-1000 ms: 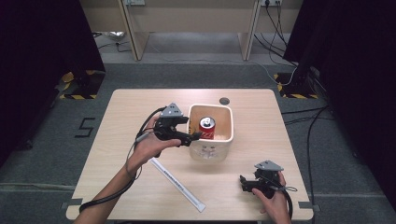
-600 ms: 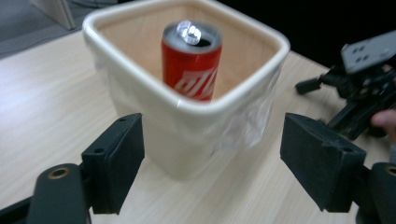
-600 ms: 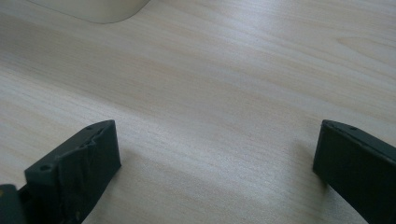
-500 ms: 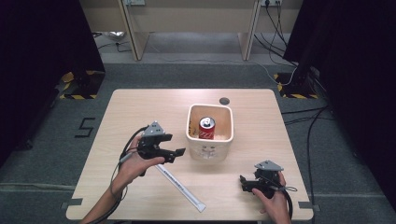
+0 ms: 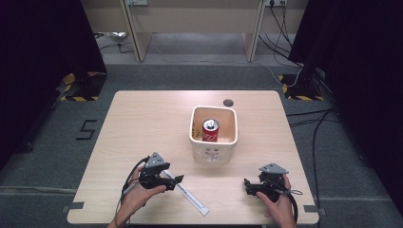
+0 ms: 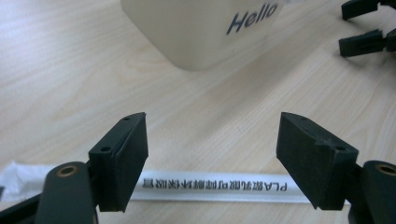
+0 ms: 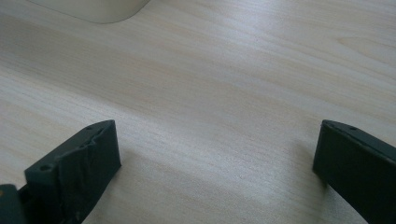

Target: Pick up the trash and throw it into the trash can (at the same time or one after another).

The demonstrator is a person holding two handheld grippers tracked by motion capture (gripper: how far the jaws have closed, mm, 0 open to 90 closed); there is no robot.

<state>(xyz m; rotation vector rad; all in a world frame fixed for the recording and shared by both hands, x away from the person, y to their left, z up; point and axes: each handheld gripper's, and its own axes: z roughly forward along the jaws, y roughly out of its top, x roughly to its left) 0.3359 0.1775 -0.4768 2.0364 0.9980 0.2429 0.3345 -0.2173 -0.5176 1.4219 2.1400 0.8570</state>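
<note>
Straddling the long white paper-wrapped straw [image 6: 212,185] on the pale wooden surface [image 5: 142,123], the left gripper [image 5: 179,179] fingers stand wide, having just been closing, aligned for pickup; right gripper [image 5: 247,183] fingers rest wide, empty.

A recording lab: a lone wooden table [image 5: 142,123] stands on grey carpet [image 5: 57,156], ringed by black curtains [image 5: 43,42], with hazard-taped stand feet [image 5: 78,88] and trailing floor cables [image 5: 313,123].

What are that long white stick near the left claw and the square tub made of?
The stick looks like a straw in a matte paper sleeve: thin, flat, printed, crumpled at one end. The tub seems smooth cream plastic or glazed ceramic, with rounded corners and a soft sheen; which one is unclear.
</note>
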